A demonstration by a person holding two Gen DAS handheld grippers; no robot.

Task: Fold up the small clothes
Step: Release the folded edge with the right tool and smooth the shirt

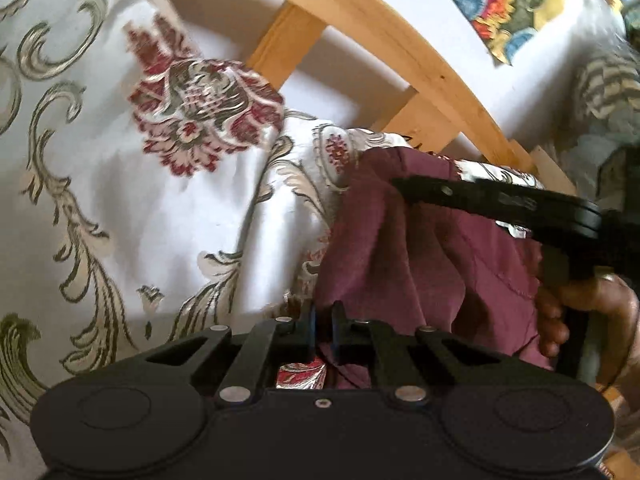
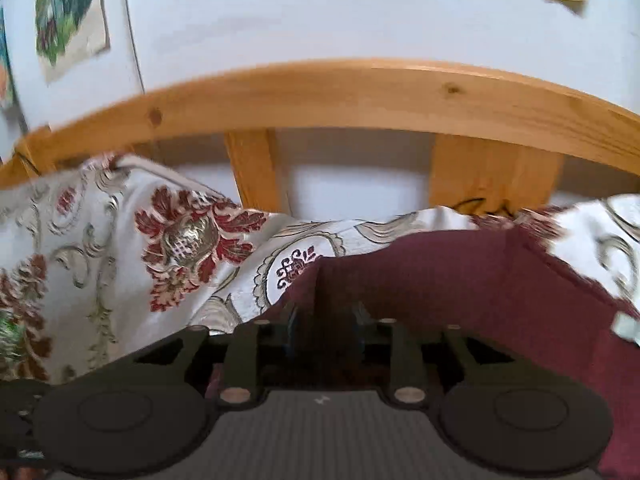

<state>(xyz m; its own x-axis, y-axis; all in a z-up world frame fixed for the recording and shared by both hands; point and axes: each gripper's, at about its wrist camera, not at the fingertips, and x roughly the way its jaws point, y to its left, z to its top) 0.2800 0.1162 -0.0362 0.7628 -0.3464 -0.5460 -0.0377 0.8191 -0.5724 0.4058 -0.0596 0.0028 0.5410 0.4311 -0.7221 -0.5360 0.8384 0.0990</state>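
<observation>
A maroon garment (image 1: pixel 420 264) lies bunched on a white bedspread with red and gold flowers (image 1: pixel 160 208). My left gripper (image 1: pixel 323 320) is shut on the garment's near edge, cloth pinched between its fingers. My right gripper shows from the side in the left wrist view (image 1: pixel 404 188), reaching over the garment's far edge. In the right wrist view the right gripper (image 2: pixel 325 320) has its fingers partly apart over the maroon garment (image 2: pixel 460 288); I cannot tell whether cloth is between them.
A wooden bed frame with slats (image 2: pixel 360 92) runs behind the bedspread (image 2: pixel 80 240), against a white wall with colourful pictures (image 2: pixel 68 12). A patterned cushion (image 1: pixel 600 92) lies at the right. The person's hand (image 1: pixel 592 312) holds the right gripper's handle.
</observation>
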